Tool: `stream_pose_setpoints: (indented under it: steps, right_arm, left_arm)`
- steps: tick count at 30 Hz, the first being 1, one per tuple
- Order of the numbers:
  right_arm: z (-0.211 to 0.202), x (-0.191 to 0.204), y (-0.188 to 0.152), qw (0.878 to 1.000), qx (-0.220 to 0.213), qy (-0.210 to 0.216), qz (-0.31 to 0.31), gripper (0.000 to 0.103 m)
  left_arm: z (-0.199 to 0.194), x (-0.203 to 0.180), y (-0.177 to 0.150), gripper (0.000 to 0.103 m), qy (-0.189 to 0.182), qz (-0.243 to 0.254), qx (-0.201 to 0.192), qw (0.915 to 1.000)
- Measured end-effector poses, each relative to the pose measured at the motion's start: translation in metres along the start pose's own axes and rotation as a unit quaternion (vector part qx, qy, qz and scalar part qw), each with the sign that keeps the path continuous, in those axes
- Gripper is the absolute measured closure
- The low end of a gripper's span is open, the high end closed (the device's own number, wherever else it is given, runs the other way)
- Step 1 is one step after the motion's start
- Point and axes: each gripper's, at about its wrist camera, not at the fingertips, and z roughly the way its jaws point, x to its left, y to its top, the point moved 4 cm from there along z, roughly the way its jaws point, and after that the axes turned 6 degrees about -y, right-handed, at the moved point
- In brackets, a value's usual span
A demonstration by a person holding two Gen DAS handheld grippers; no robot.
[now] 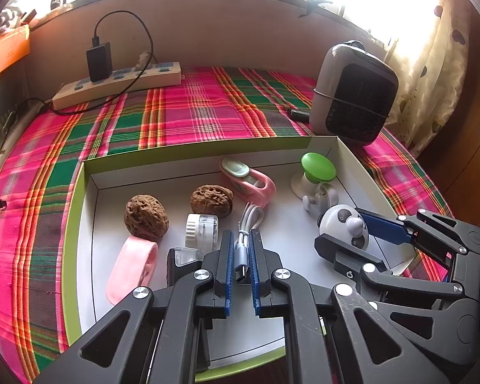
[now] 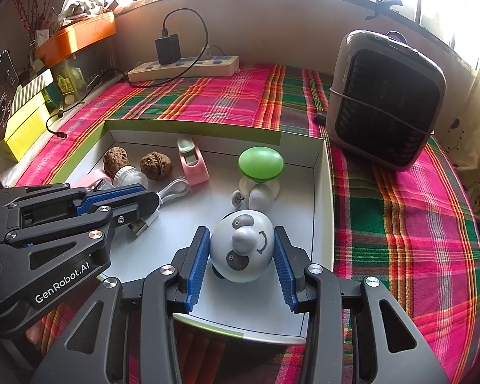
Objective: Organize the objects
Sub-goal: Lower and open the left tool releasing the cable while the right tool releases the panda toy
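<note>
L tongs (image 1: 241, 256) pinch the cable (image 1: 244, 243) – R tongs (image 2: 242, 256) clamp panda toy (image 2: 242, 249), both in tray (image 2: 323, 192).

Power strip (image 1: 118, 84), heater (image 1: 355, 92), plaid cloth (image 1: 192, 108)

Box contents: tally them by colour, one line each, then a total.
In the box:
Brown: 2, walnut and walnut
Pink: 2, clip and strap
White or clear: 4, panda toy, cable, jar, small wheeled toy
Green: 1, mushroom toy
Total: 9
</note>
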Motion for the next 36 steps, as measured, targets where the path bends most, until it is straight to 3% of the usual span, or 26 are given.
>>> stream_pose_setpoints:
  steps: [30,36]
  right_arm:
    - [-0.006,0.002,-0.004,1.0,-0.003,0.004,0.004,0.059]
    - [-0.012,0.002,-0.006,1.0,-0.007,0.01,0.004,0.049]
  left_arm:
    - [-0.005,0.003,-0.001,0.079,0.01,-0.006,-0.002,0.9999]
    - [-0.012,0.005,-0.005,0.077,0.013,-0.013,-0.007,0.9998]
